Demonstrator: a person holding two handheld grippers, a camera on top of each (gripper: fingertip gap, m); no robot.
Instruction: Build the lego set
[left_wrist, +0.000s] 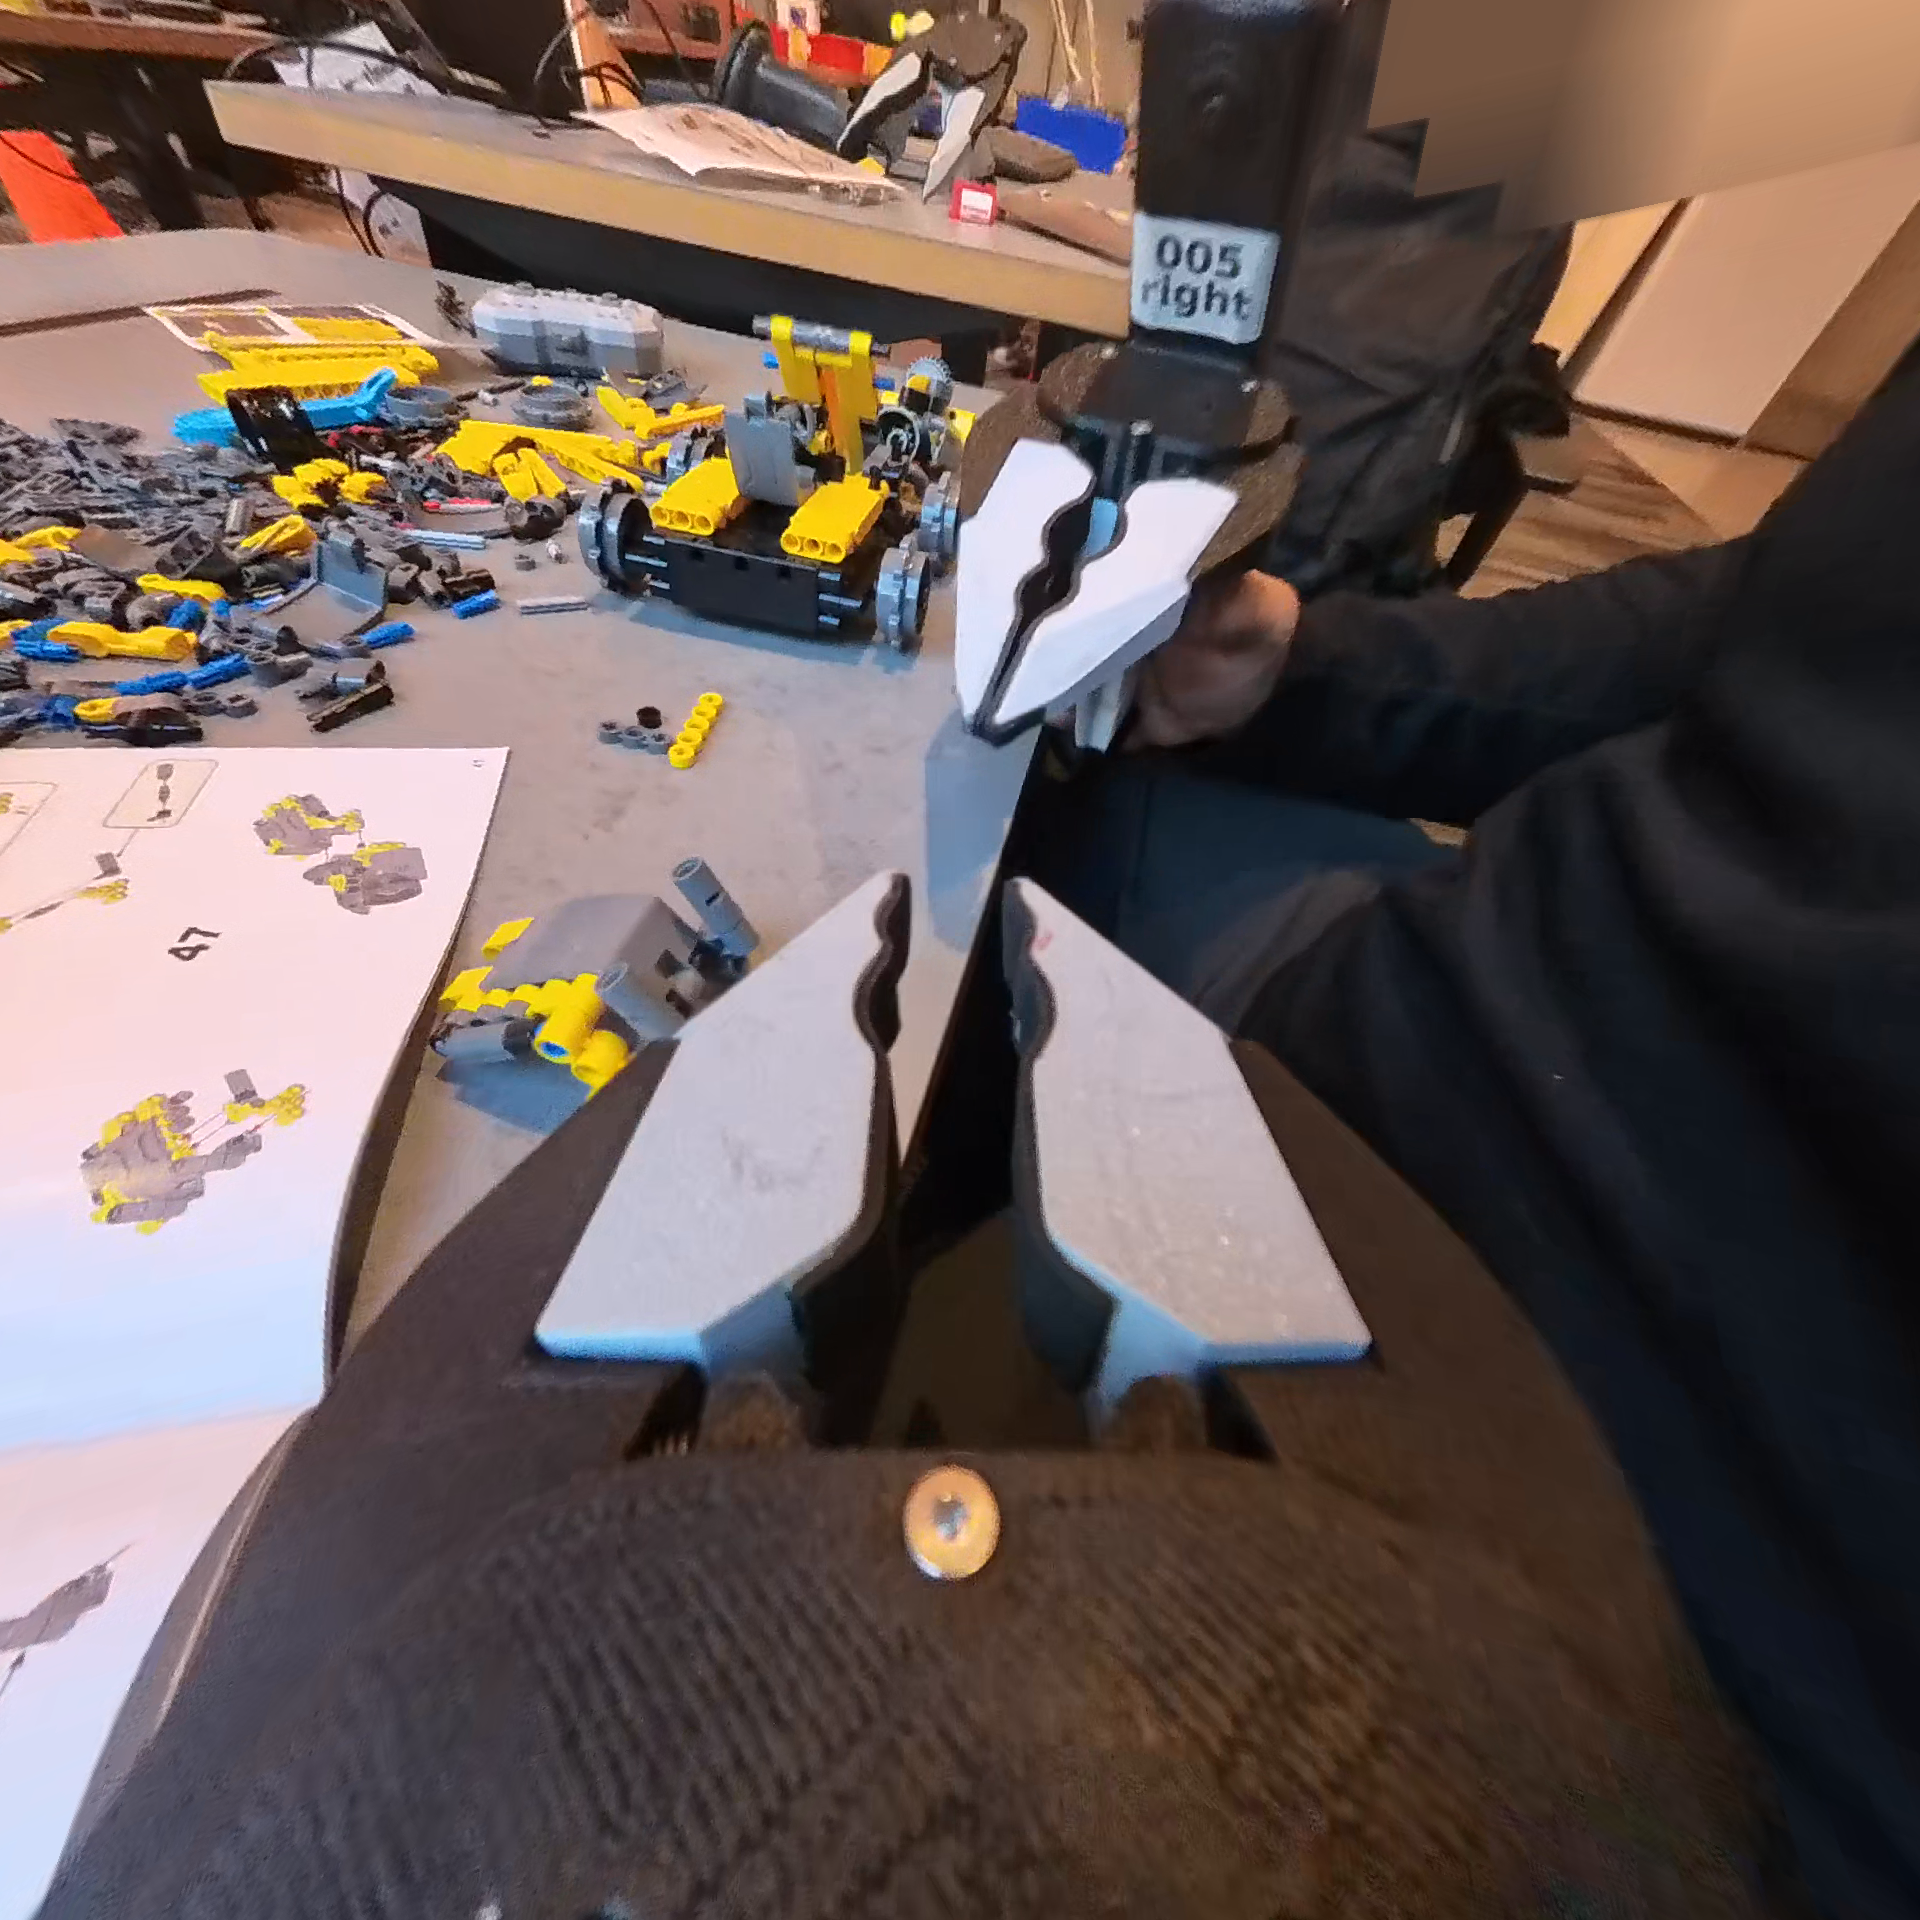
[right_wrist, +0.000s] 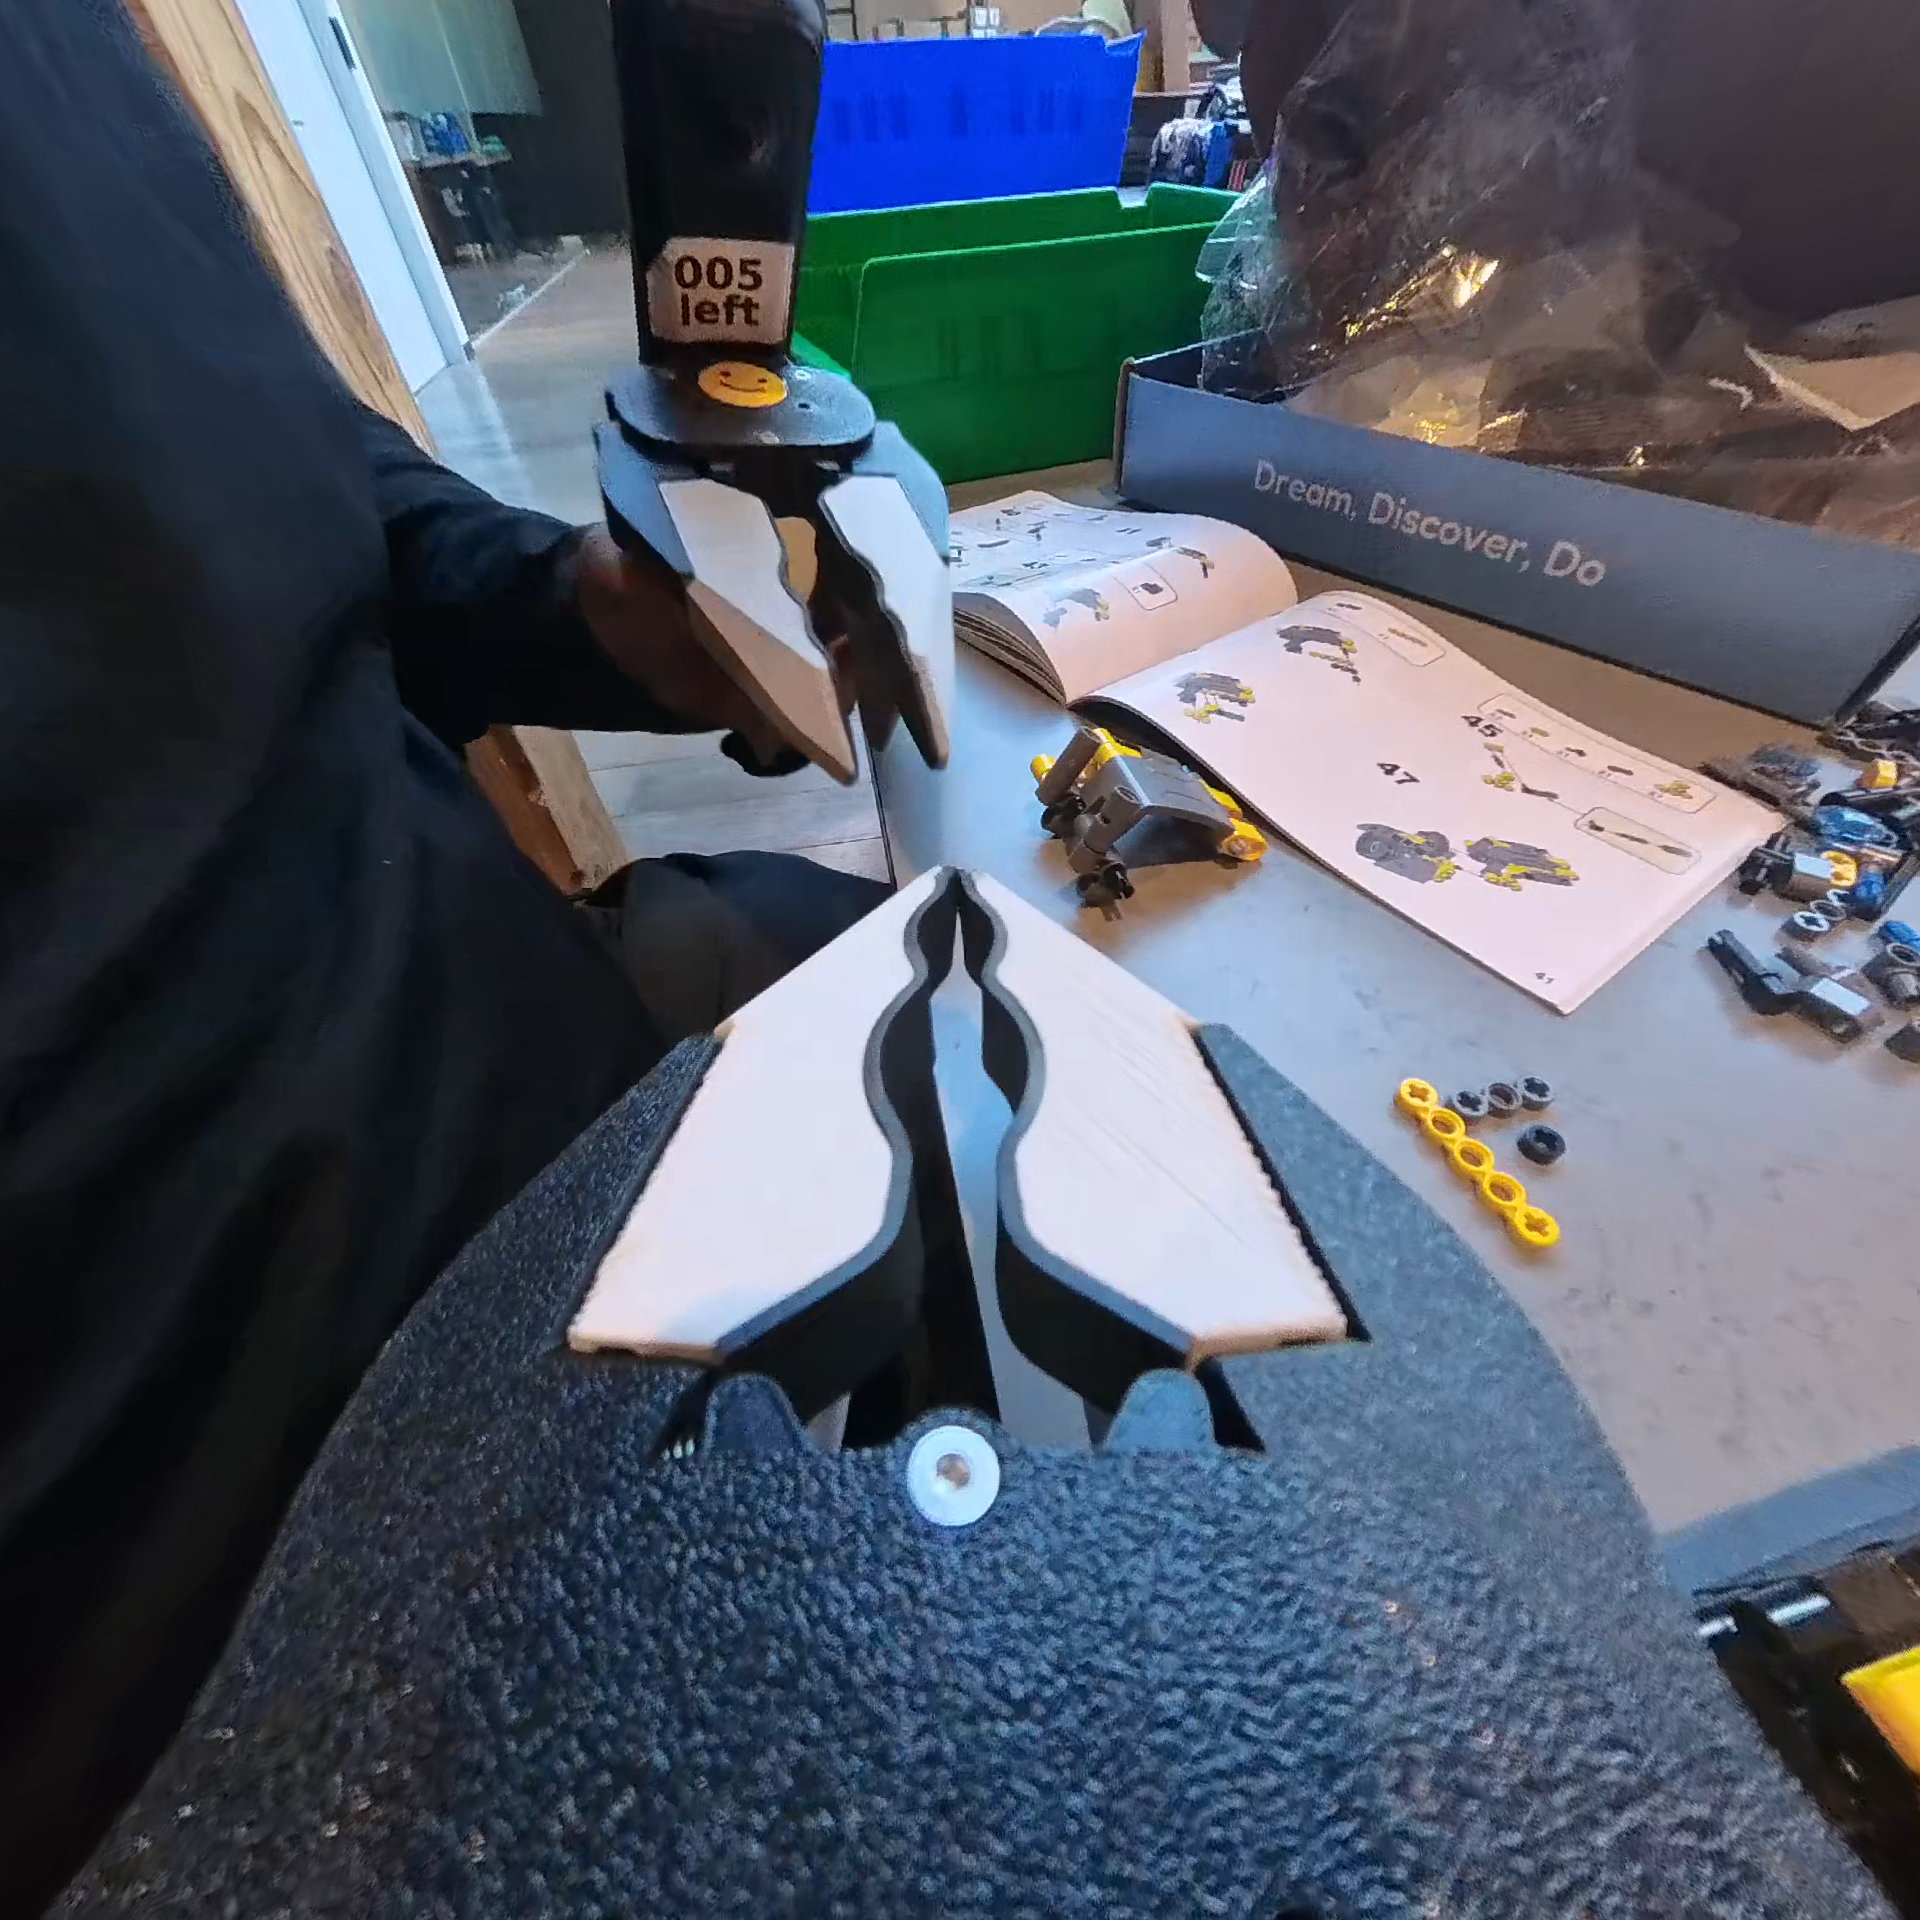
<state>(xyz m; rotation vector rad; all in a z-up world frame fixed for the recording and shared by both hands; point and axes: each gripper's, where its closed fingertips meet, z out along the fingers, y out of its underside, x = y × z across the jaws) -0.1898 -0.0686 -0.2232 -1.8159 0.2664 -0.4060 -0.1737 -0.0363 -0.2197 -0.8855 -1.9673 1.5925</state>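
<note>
My left gripper (left_wrist: 956, 894) is open and empty, over the near edge of the grey table (left_wrist: 810, 790). It also shows in the right wrist view (right_wrist: 891, 764), held in a hand with its fingers apart. My right gripper (right_wrist: 956, 881) is shut with nothing between the fingers; it also shows in the left wrist view (left_wrist: 987, 717), held by a hand at the table edge. Nearest my left gripper is a small grey and yellow sub-assembly (left_wrist: 582, 997) (right_wrist: 1143, 810). A yellow beam with holes (left_wrist: 696, 729) (right_wrist: 1475, 1158) lies beside small dark bushes (left_wrist: 634, 732) (right_wrist: 1507, 1101).
An open instruction booklet (left_wrist: 208, 987) (right_wrist: 1351, 748) lies on the table. A yellow and black wheeled chassis (left_wrist: 769, 540) stands farther back, with a pile of loose parts (left_wrist: 156, 582) (right_wrist: 1829, 894) beside it. A grey box (right_wrist: 1507, 561) holds plastic bags. Green bins (right_wrist: 987, 312) stand behind. The left gripper's tips are roughly 5 centimeters from the right gripper's.
</note>
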